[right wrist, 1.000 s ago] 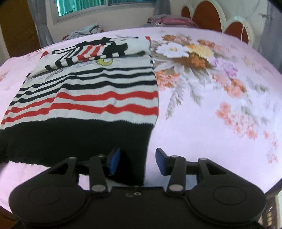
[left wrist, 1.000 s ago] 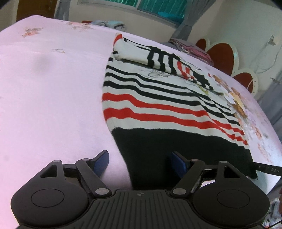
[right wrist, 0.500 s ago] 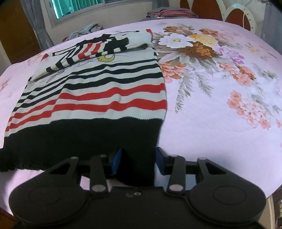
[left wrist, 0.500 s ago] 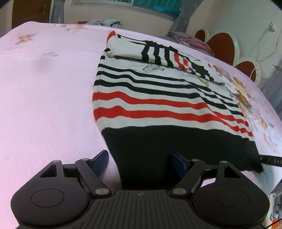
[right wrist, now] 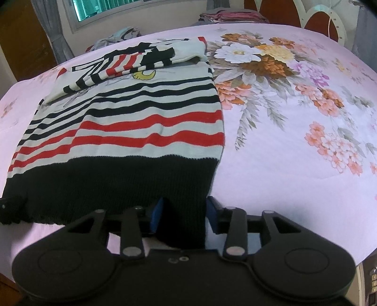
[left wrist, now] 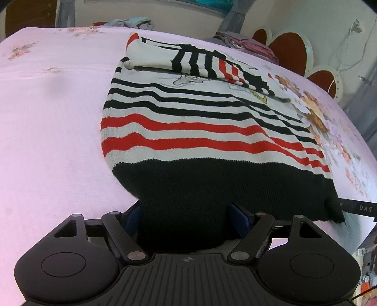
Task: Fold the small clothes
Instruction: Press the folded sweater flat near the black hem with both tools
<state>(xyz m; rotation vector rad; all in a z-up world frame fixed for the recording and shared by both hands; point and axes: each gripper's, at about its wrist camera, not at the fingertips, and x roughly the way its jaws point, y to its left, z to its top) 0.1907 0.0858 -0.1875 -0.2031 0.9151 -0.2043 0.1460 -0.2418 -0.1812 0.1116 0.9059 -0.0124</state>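
A knitted sweater (left wrist: 188, 122) with black and red stripes on white and a broad black hem lies flat on the bed, its sleeves folded across the top (right wrist: 132, 61). My left gripper (left wrist: 186, 211) stands wide over the hem's left part. Black fabric fills the gap between its blue pads (left wrist: 238, 219), which do not squeeze it. My right gripper (right wrist: 183, 209) straddles the hem's right corner and its jaws are opening. The black cloth sits between its pads (right wrist: 155, 216), unpinched. One right finger (left wrist: 358, 208) shows at the hem's far corner.
The bed (right wrist: 294, 164) has a pink sheet with a flower print to the right of the sweater. Folded clothes (right wrist: 233, 15) lie by the headboard (left wrist: 292, 51), and more garments (left wrist: 127, 22) at the far edge under the window.
The left gripper slid right over the hem, so black cloth now fills its gap. At the right gripper the hem's corner has come in between the pads, which narrowed briefly, then widened.
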